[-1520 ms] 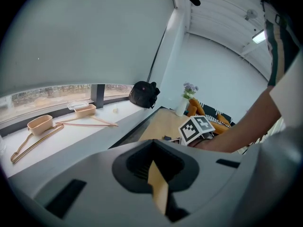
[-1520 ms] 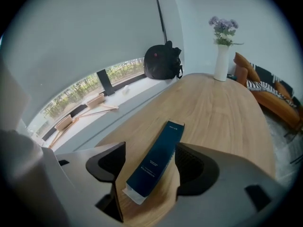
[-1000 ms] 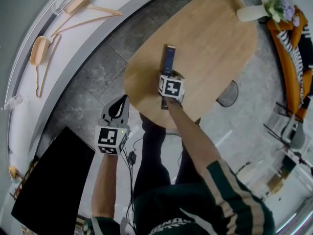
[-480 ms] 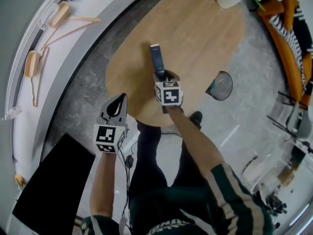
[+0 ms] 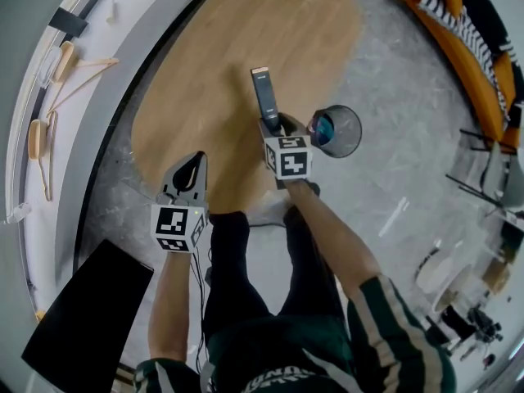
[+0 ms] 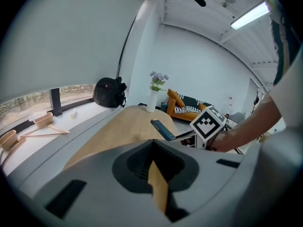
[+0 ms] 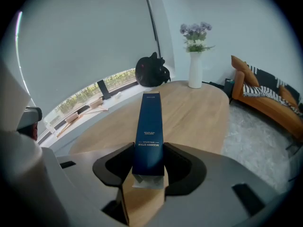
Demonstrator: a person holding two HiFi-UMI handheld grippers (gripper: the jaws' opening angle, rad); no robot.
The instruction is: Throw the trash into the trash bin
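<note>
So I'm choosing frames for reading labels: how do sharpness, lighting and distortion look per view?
Head view: strong fisheye, the window ledge bows into an arc; even light, no glare. Left gripper view: dark round vignette, the ceiling light blows out. Right gripper view: same vignette, but the blue box is sharp, its small print visible.

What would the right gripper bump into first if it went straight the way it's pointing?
Probably the wooden table: the right gripper points down across its top, so the dark blue box it holds would touch first. Depth is unclear.
</note>
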